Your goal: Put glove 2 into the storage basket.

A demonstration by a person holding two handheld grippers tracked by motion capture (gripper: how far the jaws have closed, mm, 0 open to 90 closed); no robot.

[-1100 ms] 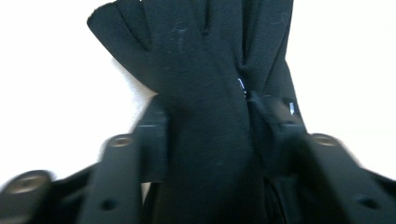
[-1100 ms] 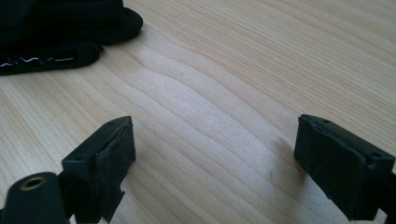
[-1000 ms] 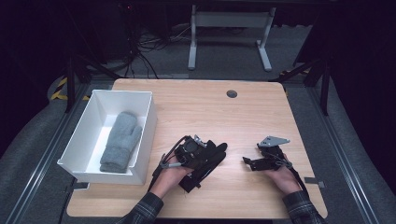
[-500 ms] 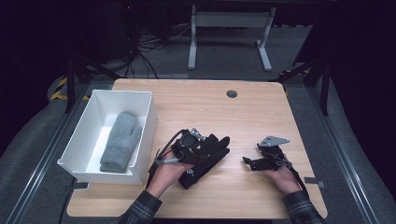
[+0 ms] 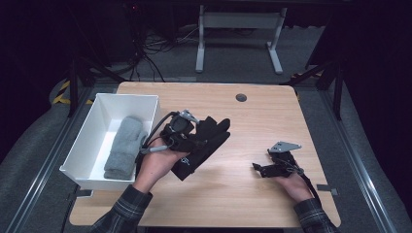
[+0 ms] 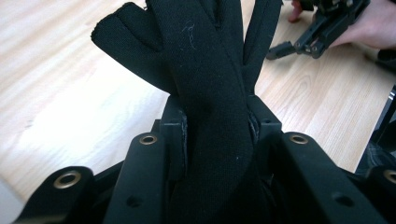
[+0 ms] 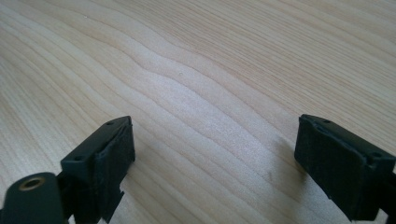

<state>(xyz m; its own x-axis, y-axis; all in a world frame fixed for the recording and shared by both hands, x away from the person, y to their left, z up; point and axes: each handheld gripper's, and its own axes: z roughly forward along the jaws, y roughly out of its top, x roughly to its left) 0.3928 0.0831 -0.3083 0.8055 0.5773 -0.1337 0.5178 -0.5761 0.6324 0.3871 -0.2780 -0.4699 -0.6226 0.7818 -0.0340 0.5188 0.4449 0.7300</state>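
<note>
A black glove (image 5: pixel 206 141) hangs above the wooden table (image 5: pixel 243 121), just right of the white bin. My left gripper (image 5: pixel 187 138) is shut on the glove. In the left gripper view the black glove (image 6: pixel 210 93) is squeezed between both pads and its fingers fan out beyond them. A grey mitten (image 5: pixel 122 145) lies inside the white bin (image 5: pixel 87 165) at the table's left. My right gripper (image 5: pixel 257 169) rests low over the table's right part, open; its fingertips (image 7: pixel 112 149) stand wide apart over bare wood with nothing between them.
The bin occupies the table's left edge. A round cable hole (image 5: pixel 241 97) sits at the table's far middle. A metal stand (image 5: pixel 238 34) is on the floor beyond the table. Bare wood lies between the two grippers.
My left gripper has lifted the black glove off the table and carried it a little toward the far side. The right gripper has stayed where it was.
</note>
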